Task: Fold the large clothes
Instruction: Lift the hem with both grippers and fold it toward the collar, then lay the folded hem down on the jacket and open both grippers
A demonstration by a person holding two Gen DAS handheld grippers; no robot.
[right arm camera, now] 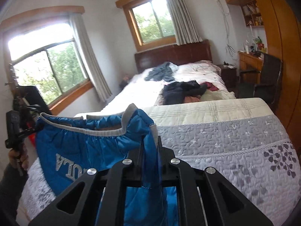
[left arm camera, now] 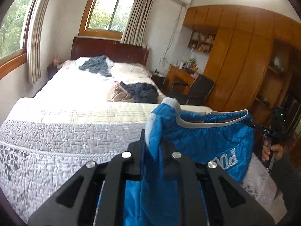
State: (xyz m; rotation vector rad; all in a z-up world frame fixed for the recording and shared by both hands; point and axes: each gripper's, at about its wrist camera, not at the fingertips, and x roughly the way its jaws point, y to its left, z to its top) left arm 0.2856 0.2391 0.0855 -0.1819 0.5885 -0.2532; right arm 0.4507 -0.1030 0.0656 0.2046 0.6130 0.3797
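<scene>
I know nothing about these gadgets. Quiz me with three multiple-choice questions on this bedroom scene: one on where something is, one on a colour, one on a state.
1. Where do the dark clothes lie?
A. on the bed
B. on the chair
C. on the floor

2. What colour is the jacket being held?
A. red
B. blue with grey trim
C. green

3. How is the jacket held?
A. flat on the bed
B. by one gripper only
C. stretched in the air between both grippers

Answers:
1 A, the dark clothes sit on the bed.
2 B, the jacket is blue, edged in grey.
3 C, the left gripper and right gripper each pinch one end.
</scene>
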